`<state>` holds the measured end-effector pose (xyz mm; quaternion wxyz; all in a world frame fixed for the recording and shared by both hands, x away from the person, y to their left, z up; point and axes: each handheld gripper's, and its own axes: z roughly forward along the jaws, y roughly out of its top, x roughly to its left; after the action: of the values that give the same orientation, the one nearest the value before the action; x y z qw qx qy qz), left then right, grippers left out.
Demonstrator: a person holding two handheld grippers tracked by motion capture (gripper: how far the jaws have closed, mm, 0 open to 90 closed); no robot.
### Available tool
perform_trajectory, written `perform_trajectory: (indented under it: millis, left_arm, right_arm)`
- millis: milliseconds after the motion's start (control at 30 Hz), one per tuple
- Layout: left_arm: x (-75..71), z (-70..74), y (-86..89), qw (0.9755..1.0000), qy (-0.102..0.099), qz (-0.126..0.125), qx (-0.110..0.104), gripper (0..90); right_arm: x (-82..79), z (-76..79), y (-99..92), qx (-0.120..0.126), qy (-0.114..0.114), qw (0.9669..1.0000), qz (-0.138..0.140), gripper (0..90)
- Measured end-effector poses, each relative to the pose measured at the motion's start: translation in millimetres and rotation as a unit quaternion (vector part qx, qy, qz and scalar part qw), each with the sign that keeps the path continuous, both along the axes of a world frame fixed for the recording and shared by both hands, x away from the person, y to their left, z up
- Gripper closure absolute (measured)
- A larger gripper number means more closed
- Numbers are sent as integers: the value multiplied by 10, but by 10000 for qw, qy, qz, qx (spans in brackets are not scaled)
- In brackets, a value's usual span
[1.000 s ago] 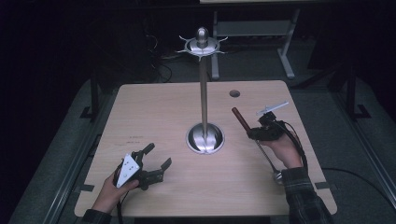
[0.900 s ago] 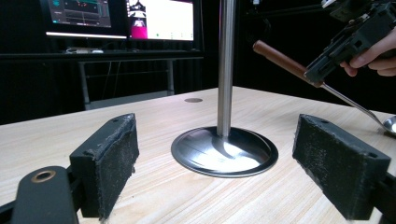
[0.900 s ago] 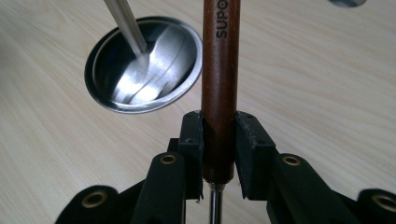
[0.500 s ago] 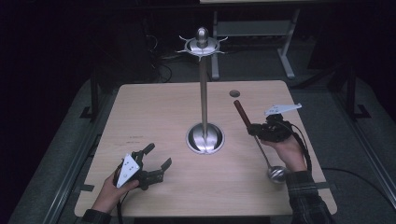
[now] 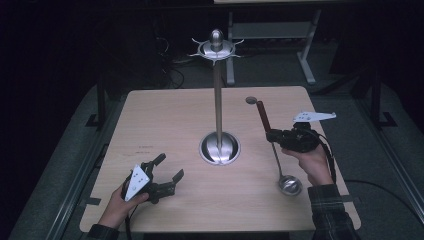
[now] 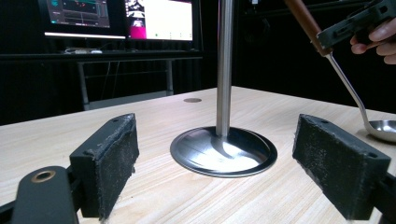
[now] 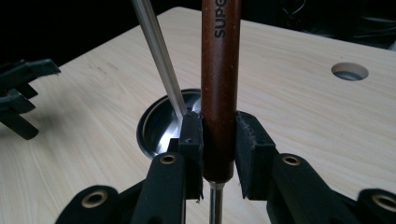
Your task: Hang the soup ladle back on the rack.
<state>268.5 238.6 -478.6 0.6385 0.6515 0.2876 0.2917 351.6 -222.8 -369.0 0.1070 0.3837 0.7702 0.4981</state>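
Note:
A ladle with a brown handle (image 5: 263,117) and a steel bowl (image 5: 290,185) slants over the right side of the table. My right gripper (image 5: 273,135) is shut on the handle's lower end (image 7: 219,70), and the bowl (image 6: 383,129) hangs low by the tabletop. A steel stand rises mid-table from a round base (image 5: 219,148) up a thin pole (image 5: 217,95) to a hooked crown (image 5: 216,46). At the front left my left gripper (image 5: 170,166) stands open on the table, its pads (image 6: 109,163) wide apart and facing the stand's base (image 6: 223,151).
The wooden table (image 5: 165,115) has a small round hole (image 5: 250,100) at the far right, just beyond the handle's tip. Dark floor and metal frames surround the table. Lit monitors (image 6: 159,18) glow behind it.
My right gripper has shifted slightly right and tipped the ladle's handle tip up and away. The bowl has stayed low at the front right. My left gripper has not moved.

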Motion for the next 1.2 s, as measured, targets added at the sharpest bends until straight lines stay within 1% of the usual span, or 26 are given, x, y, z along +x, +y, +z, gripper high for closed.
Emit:
perform_trajectory:
  millis: [67,100,167,300,333,433,600,667,700,800,900,933,967,1000,1033,1067,1100,1200]
  left_arm:
    - [0,0,0,10000,-3,-2,1,138]
    - [-1,0,-1,10000,-2,-2,0,138]
    - [-1,0,0,10000,-3,-3,3,138]
    - [0,0,0,10000,-12,-5,13,138]
    - [0,0,0,10000,-12,-5,13,138]
    - [1,1,0,10000,-22,-6,16,138]
    - [5,1,-3,10000,-39,-3,-9,138]
    - [5,1,-6,10000,-34,-5,-39,138]
    - [5,2,2,10000,-35,-3,22,138]
    - [6,2,0,10000,-29,3,-6,138]
    - [6,1,-1,10000,-25,5,-19,138]
    - [6,1,-1,10000,-25,5,-19,138]
    - [6,1,-1,10000,-23,6,-23,138]
    - [6,1,-1,10000,-22,5,-25,138]
    - [5,1,-2,10000,-20,6,-24,138]
    - [5,1,-4,10000,-26,10,-35,138]
    - [5,1,-4,10000,-25,10,-34,138]
    - [6,1,-3,10000,-18,19,-42,138]
  right_arm:
    - [-15,24,-11,97,-33,9999,-1,733]
    - [-37,61,-18,178,-87,9998,27,733]
    - [-47,76,-17,196,-124,9997,36,734]
    - [-122,201,30,285,-323,9990,132,735]
    - [-122,201,30,285,-323,9990,132,735]
    - [-165,277,82,264,-471,9984,185,735]
    - [-193,341,112,282,-557,9978,227,735]
    - [-200,380,123,288,-605,9974,249,734]
    - [-202,402,131,290,-617,9974,252,734]
    - [-205,488,159,295,-729,9965,279,734]
    - [-197,556,175,396,-782,9956,320,734]
    - [-197,556,175,396,-782,9956,320,734]
    - [-193,585,182,410,-801,9954,342,735]
    - [-185,653,205,407,-848,9949,365,734]
    - [-185,653,205,407,-848,9949,365,734]
    - [-176,738,234,373,-924,9942,404,734]
    - [-176,738,234,373,-924,9942,404,734]
    - [-162,853,268,356,-1012,9931,475,734]
